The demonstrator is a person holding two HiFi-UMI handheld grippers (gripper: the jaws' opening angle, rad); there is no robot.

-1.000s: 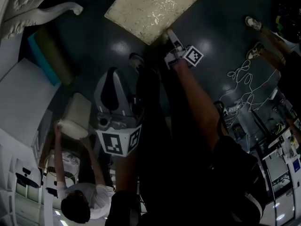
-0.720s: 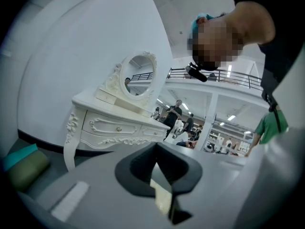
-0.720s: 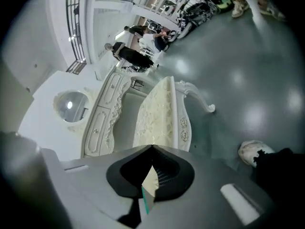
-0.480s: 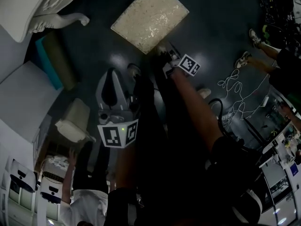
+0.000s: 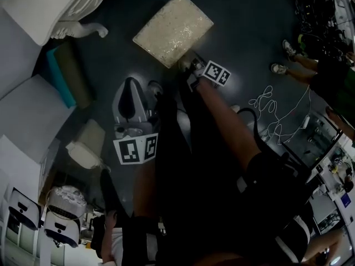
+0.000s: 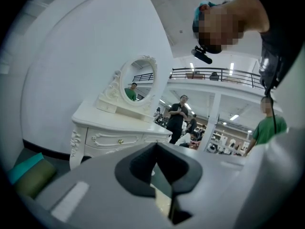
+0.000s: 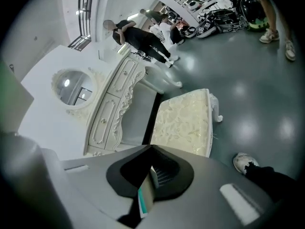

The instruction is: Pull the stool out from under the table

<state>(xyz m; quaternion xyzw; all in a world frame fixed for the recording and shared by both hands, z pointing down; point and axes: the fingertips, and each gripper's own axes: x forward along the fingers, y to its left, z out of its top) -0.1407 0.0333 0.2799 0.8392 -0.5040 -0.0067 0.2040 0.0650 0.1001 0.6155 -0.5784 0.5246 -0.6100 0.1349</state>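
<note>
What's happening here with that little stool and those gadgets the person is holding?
A person holds a two-jaw gripper in each hand, working to pull a cushioned stool out from under a white dressing table. The stool now stands on the open dark floor in front of the table. The right gripper is shut on nothing, above the stool's near edge. The left gripper also holds nothing and points at the table.

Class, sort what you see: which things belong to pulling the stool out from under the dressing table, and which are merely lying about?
Belong to the job:
stool, standing clear of the table
dressing table
left claw and right claw, both shut and empty

Just lying about:
white cable on the floor
teal and olive block beside the table
bystander's shoe
</note>
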